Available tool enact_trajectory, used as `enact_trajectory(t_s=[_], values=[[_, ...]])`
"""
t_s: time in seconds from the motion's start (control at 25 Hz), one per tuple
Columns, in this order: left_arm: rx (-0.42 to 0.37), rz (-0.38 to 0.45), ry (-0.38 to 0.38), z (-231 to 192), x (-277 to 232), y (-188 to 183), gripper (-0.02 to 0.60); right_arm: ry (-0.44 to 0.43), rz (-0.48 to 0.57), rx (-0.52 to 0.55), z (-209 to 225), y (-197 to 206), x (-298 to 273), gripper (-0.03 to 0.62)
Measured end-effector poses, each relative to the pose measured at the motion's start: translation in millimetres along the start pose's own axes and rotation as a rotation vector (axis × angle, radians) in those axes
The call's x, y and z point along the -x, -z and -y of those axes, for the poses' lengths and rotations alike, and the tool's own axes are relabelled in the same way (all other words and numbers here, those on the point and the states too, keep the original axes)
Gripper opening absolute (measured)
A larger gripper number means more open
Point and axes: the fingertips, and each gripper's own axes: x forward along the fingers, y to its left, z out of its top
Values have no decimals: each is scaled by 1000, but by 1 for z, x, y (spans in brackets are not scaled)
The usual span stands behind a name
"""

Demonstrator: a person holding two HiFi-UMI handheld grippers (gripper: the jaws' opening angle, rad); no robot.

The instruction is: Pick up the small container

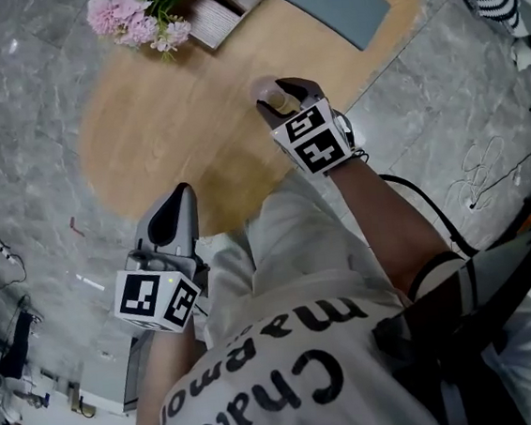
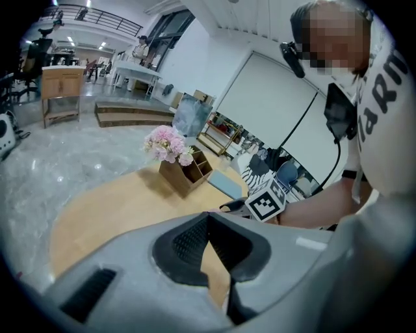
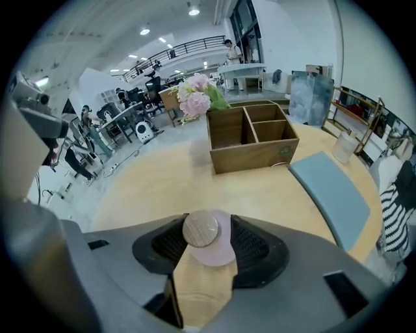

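Observation:
The small container (image 3: 211, 250), pale pink with a round speckled lid (image 3: 201, 229), stands on the round wooden table (image 1: 162, 123). It sits between the jaws of my right gripper (image 3: 208, 237), and both pads touch its sides. From the head view the right gripper (image 1: 276, 92) points steeply down at the container (image 1: 267, 91) near the table's middle. My left gripper (image 1: 182, 195) hangs over the table's near edge, away from the container. In the left gripper view its tips (image 2: 207, 218) meet with nothing between them.
A wooden organiser box (image 3: 250, 136) and pink flowers (image 3: 198, 94) stand at the table's far side. A blue-grey pad (image 3: 331, 195) lies to the right, with a clear glass (image 3: 342, 148) behind it. Grey marble floor (image 1: 31, 137) surrounds the table, and cables (image 1: 483, 170) lie at the right.

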Motion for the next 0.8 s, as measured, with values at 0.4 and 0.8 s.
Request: enact_trajectory(t_s=[0.4,0.8], values=[[-39,13,-17,5,27,-3,14,96,30,103,-2,-5,5,140],[-59,61,-43,7,45,-10,14,99,7,8,0,-3,7,138]])
